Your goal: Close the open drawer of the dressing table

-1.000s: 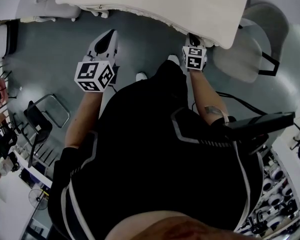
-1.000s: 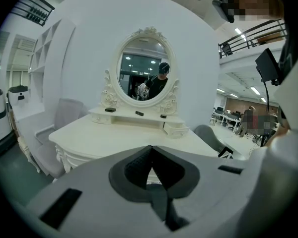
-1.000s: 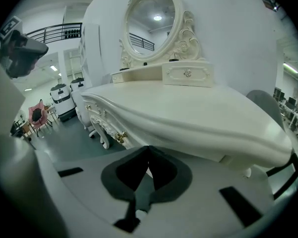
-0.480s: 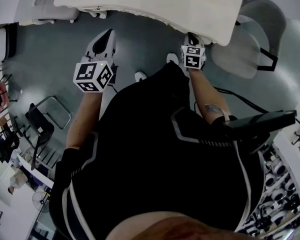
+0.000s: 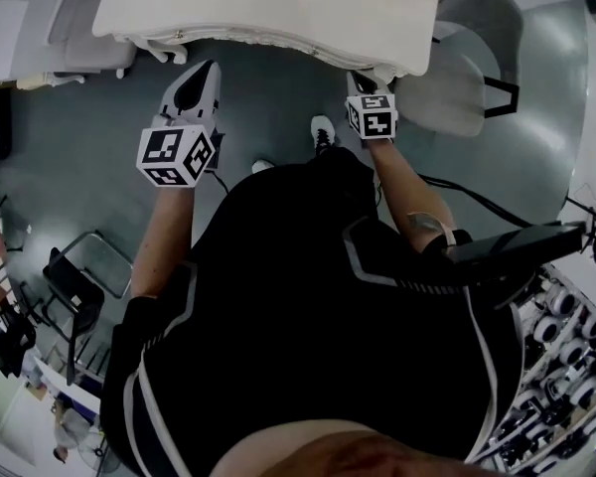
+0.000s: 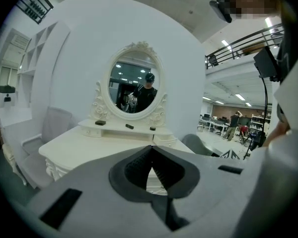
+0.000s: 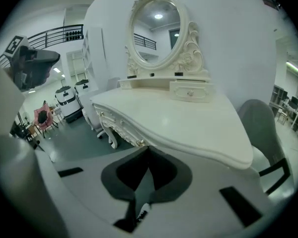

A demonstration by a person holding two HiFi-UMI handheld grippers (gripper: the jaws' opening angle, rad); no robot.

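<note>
currently both tools are clenched on nothing, tips meeting: left gripper, right gripper. dressing table stands just ahead, your right tool nearest its front edge. you can't make out which drawer is open. probably rigid wood, sliding lightly; push flat beside the gold knob.

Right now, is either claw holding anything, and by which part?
Nothing is held: the left claw and the right claw are both shut and empty.
</note>
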